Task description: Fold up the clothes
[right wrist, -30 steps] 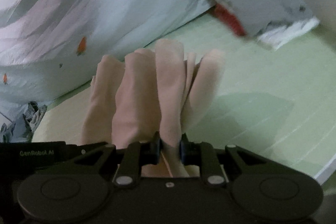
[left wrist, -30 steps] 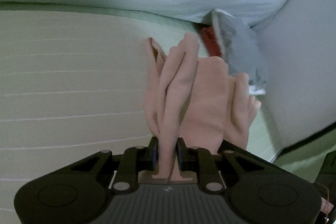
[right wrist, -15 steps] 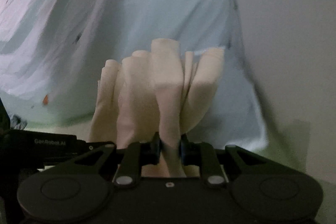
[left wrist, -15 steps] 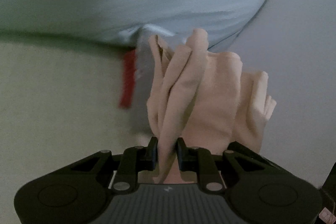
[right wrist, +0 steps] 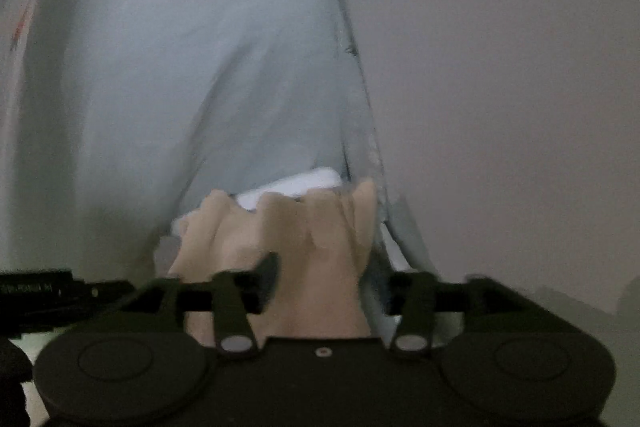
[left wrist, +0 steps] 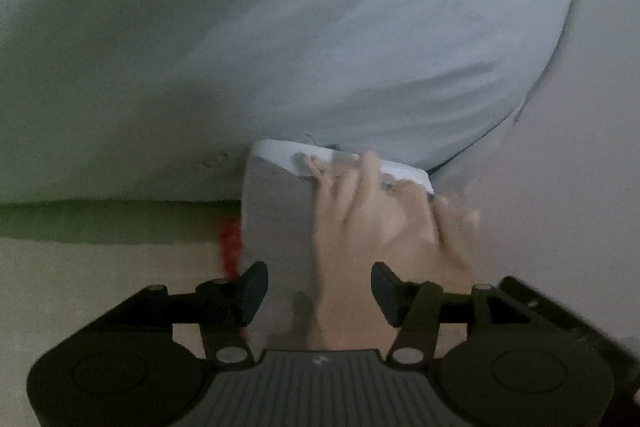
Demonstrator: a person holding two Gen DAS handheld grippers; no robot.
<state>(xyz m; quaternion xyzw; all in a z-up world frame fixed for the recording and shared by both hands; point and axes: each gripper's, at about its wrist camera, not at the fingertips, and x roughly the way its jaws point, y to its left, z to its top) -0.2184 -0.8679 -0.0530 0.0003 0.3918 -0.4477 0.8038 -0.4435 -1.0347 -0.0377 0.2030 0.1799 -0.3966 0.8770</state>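
Observation:
A peach garment (left wrist: 380,223) lies bunched on top of a folded grey garment (left wrist: 276,223) with a red edge, in the left wrist view just ahead of my left gripper (left wrist: 318,293). The left jaws stand wide open, the peach cloth lying loose between them. In the right wrist view the same peach garment (right wrist: 304,247) lies between the open fingers of my right gripper (right wrist: 332,277), over a white folded piece (right wrist: 288,187). Both views are blurred.
A large pale blue duvet (left wrist: 320,27) rises right behind the stack and also shows in the right wrist view (right wrist: 180,67). A plain wall (right wrist: 500,87) stands to the right. The green striped sheet (left wrist: 100,267) lies to the left.
Both grippers carried the peach garment forward to the grey folded stack by the duvet, then opened and let it go. It now rests on the stack.

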